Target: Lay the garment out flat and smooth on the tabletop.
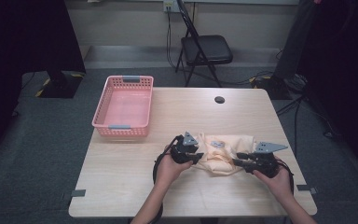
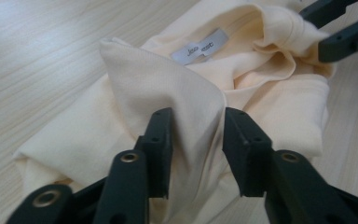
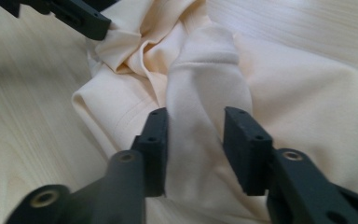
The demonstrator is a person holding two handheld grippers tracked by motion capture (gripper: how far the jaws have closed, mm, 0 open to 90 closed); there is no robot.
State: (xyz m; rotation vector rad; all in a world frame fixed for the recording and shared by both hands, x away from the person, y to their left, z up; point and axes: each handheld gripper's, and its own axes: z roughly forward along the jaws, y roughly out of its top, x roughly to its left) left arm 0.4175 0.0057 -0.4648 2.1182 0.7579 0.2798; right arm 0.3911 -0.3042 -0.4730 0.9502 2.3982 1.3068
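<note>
Surface: light wood tabletop [image 1: 135, 177] on grey carpet, one folding chair [image 1: 205, 49] at 12 o'clock | Count: one pink basket [image 1: 123, 105], one garment, two tools | Garment [image 1: 223, 156]: cream, crumpled, white neck label, at 4 o'clock of basket | Left tool [image 2: 196, 135] and right tool [image 3: 193, 135]: each partly closed, pinching a fabric fold.

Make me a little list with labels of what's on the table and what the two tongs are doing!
table: light wooden top
cloth: cream shirt, crumpled, white label showing
basket: pink basket, far left of the table, nothing in it
left tongs: left tongs with a raised fold of the shirt between the jaws
right tongs: right tongs with another raised fold between the jaws
hands: one behind each of the tongs, at either side of the shirt
</note>
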